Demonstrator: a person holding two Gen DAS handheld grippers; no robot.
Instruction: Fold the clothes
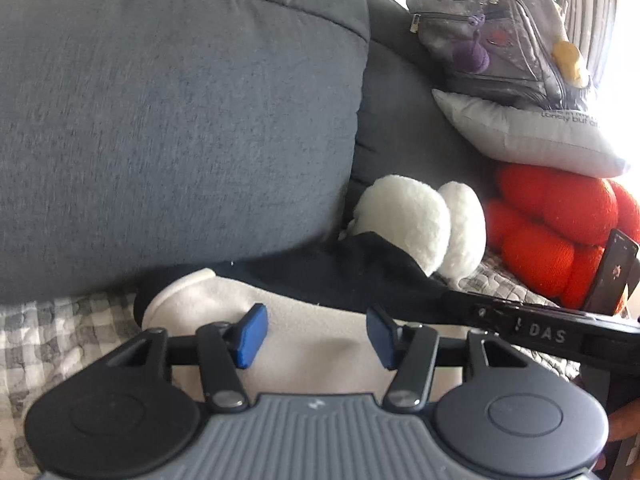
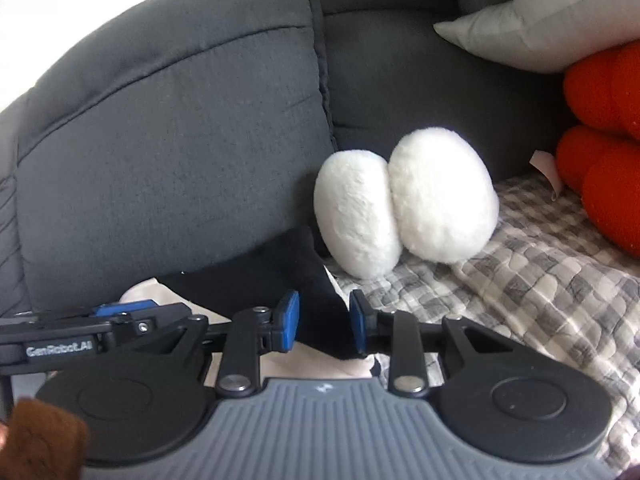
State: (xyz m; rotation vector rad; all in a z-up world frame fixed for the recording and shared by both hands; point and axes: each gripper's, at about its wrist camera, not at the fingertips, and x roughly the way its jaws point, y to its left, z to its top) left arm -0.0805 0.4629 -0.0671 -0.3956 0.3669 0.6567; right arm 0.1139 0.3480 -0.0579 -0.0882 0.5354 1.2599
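The clothes lie at the bottom of both views, on a sofa seat spread with a grey-and-white checked quilt (image 2: 540,280): a cream garment (image 1: 320,344) of soft, matte fleece-like cloth, with a rounded folded edge at its left, and a black garment (image 1: 340,276) lying behind and partly over it, limp and creased.

The left hand-held gripper (image 1: 314,334) stands released, its blue pads apart above the cream cloth with nothing pinched between them. The right hand-held gripper (image 2: 324,326) is clenched on a corner of the black garment, whose point hangs between the pads.

The folding looks part-way at most: the cream piece seems smoothed and perhaps doubled once, while the black one is still loose and unshaped, so most of the work appears to remain.

Behind, in the middle of both frames, a dark grey woven cushion (image 1: 180,120) bulges; right of it sit two white plush rounds (image 2: 404,200), a red knotted cushion (image 1: 560,216), a pale pillow (image 1: 532,132) and a shiny silver backpack (image 1: 492,28).
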